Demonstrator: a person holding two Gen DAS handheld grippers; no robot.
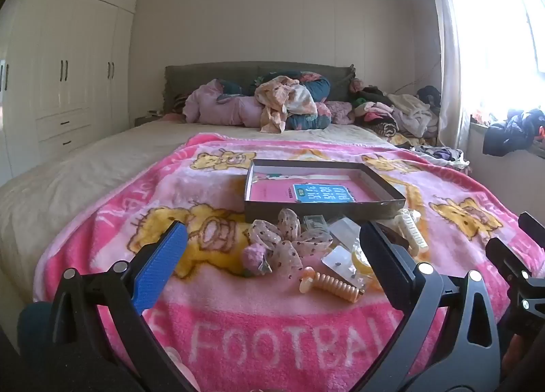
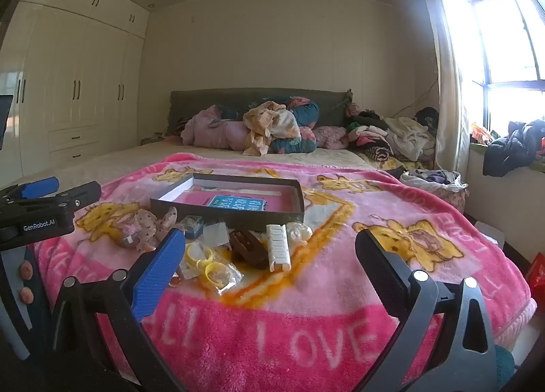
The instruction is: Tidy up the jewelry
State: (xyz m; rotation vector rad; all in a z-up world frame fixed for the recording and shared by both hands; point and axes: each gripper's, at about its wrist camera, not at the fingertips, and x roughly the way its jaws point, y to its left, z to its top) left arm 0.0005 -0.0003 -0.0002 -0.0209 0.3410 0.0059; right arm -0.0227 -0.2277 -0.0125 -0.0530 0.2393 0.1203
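A shallow dark box (image 1: 323, 203) (image 2: 235, 218) with a pink and blue card inside lies on the pink blanket. In front of it lies a heap of accessories: a dotted fabric bow (image 1: 289, 242) (image 2: 150, 226), an orange ribbed hair clip (image 1: 330, 284), a white claw clip (image 1: 414, 230) (image 2: 279, 249), a brown clip (image 2: 248, 249), yellow rings in a clear bag (image 2: 213, 267) and small clear packets (image 1: 344, 261). My left gripper (image 1: 272, 266) is open and empty, just short of the heap. My right gripper (image 2: 269, 266) is open and empty, just short of the heap.
The pink cartoon blanket (image 1: 272, 341) covers the near end of a bed. Pillows and bunched clothes (image 1: 286, 106) lie by the headboard. White wardrobes (image 1: 68, 68) stand at the left, a window (image 2: 504, 51) and a sill with clothes at the right.
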